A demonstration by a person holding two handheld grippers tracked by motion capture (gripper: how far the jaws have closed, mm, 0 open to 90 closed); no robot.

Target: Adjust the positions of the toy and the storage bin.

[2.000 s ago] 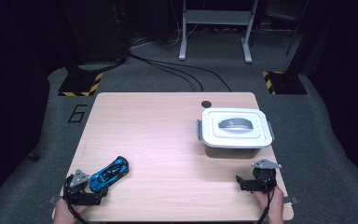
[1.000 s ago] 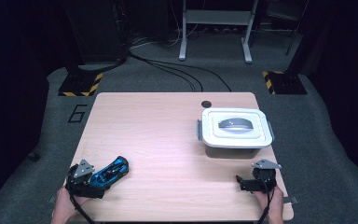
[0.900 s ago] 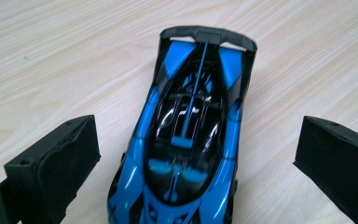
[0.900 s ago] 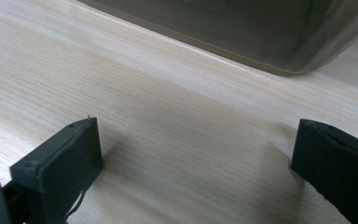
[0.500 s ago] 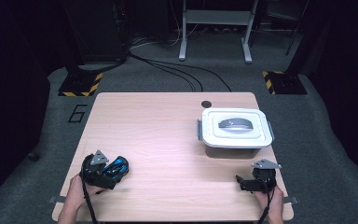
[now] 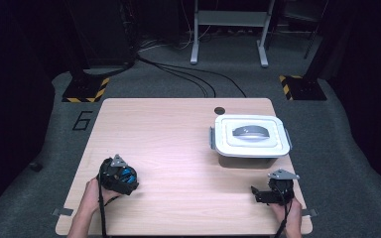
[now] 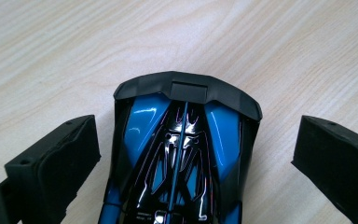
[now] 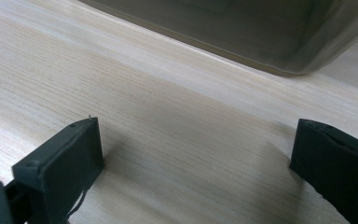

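Note:
A blue and black toy car [image 7: 182, 154] lies on the wooden table [image 6: 178, 129] near its front left corner. My left gripper [image 7: 191, 135] is open and straddles the car's end, with a gap of table on each side between the jaws and the car. From above, the left gripper [image 6: 120, 177] covers most of the toy car [image 6: 126, 173]. My right gripper [image 6: 260, 193] rests open near the front right corner with nothing between its jaws. In the right gripper view, the right gripper [image 8: 196, 144] faces bare wood below the box.
A white lidded box [image 6: 250, 135] with a grey handle and side clips stands at the right of the table; its base [image 8: 242, 32] shows just ahead of the right gripper. A small black disc [image 6: 220, 110] lies near the far edge.
My left gripper has moved forward and to the right from the table's front left corner, coming over the toy car so the car now sits between its jaws. The right gripper has stayed still.

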